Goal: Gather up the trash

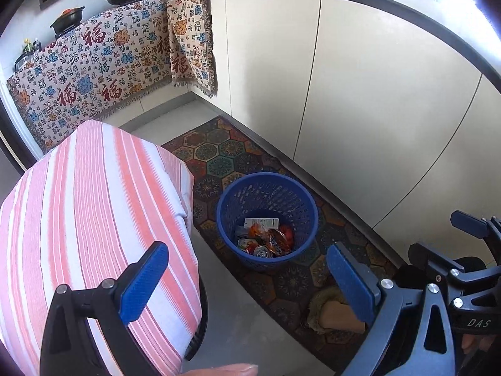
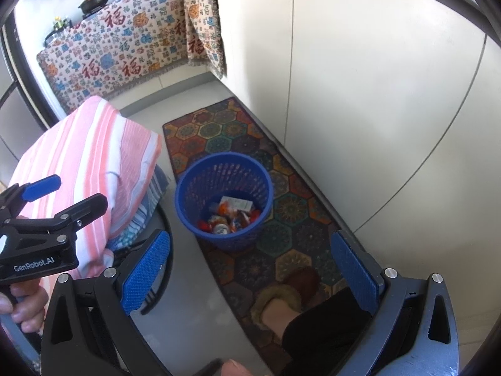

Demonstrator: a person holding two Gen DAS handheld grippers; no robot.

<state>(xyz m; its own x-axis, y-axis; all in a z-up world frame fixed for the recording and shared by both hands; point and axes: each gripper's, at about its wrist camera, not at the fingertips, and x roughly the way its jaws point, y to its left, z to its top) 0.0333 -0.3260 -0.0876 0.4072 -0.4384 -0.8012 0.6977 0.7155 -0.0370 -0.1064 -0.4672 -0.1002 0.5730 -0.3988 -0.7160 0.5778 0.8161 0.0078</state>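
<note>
Sitting on the rug (image 1: 219, 156), the blue basket (image 1: 228, 219) holds wrappers (one can (image 1: 261, 252)).

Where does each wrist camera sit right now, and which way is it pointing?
Left wrist: on the left gripper, held high, looking down at the blue basket of trash; its open fingers and the right gripper show.
Right wrist: on the right gripper, aimed down likewise; the left gripper, a hand and a slippered foot show.
Shared: basket, patterned rug, striped cloth.
</note>
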